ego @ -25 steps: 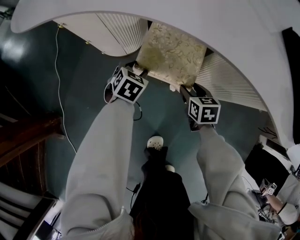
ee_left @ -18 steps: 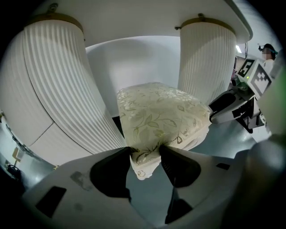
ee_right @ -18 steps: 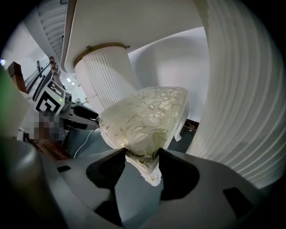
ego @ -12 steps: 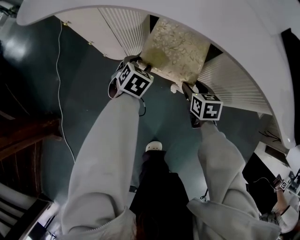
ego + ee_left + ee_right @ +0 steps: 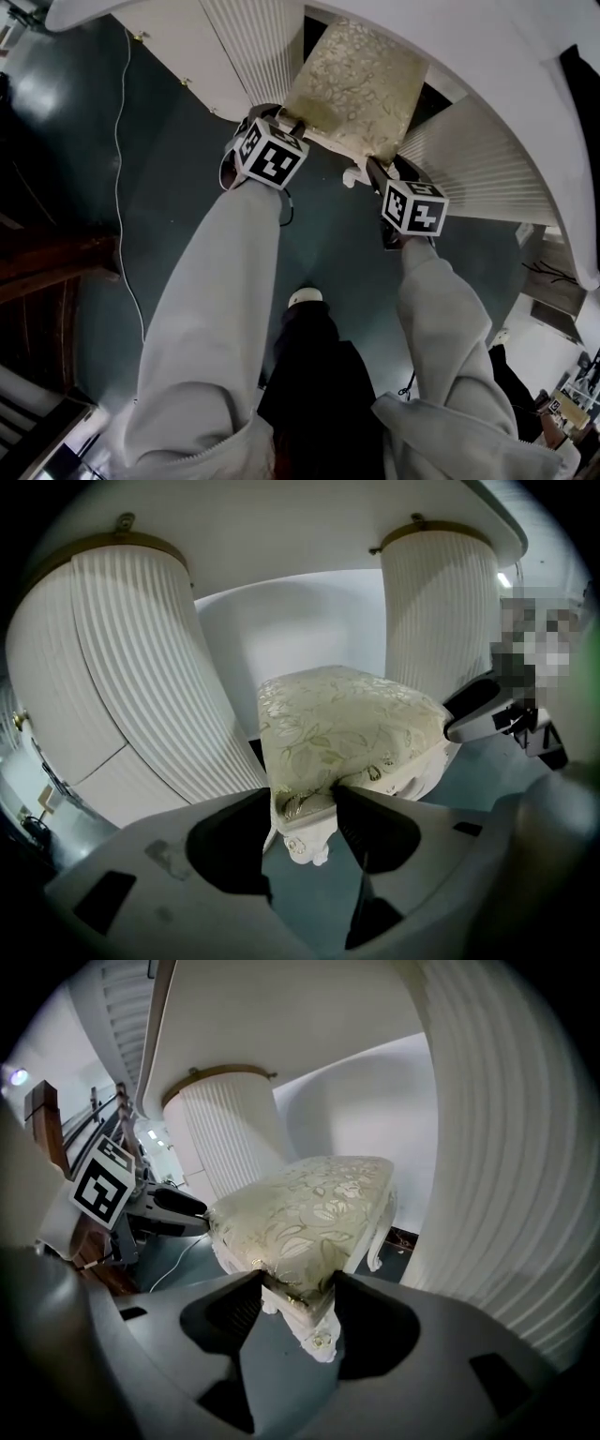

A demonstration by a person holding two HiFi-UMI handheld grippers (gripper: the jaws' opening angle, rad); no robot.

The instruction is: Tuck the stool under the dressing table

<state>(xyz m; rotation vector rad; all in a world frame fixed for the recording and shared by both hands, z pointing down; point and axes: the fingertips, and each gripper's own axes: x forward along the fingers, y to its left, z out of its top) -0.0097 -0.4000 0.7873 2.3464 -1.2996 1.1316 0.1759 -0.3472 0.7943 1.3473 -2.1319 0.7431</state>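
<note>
The stool [image 5: 356, 84] has a cream floral cushion and carved white legs. It stands in the gap between the two ribbed white pedestals [image 5: 478, 159] of the dressing table, whose white top [image 5: 506, 66] curves over it. My left gripper [image 5: 281, 127] grips the stool's near left corner [image 5: 305, 803], its jaws closing with the cushion edge between the pads. On the near right corner [image 5: 295, 1293] my right gripper [image 5: 380, 173] is shut. Each gripper view shows the seat [image 5: 347, 724] [image 5: 309, 1204] running back into the recess.
A white cable [image 5: 117, 141] trails over the dark floor at the left. Dark wooden furniture [image 5: 56, 262] stands at the left edge. The person's shoe [image 5: 305, 297] is on the floor behind the stool. The pedestals [image 5: 141, 686] [image 5: 506, 1147] close in on both sides.
The stool has slid farther into the gap under the dressing table top. Both grippers went with it, still on its near corners.
</note>
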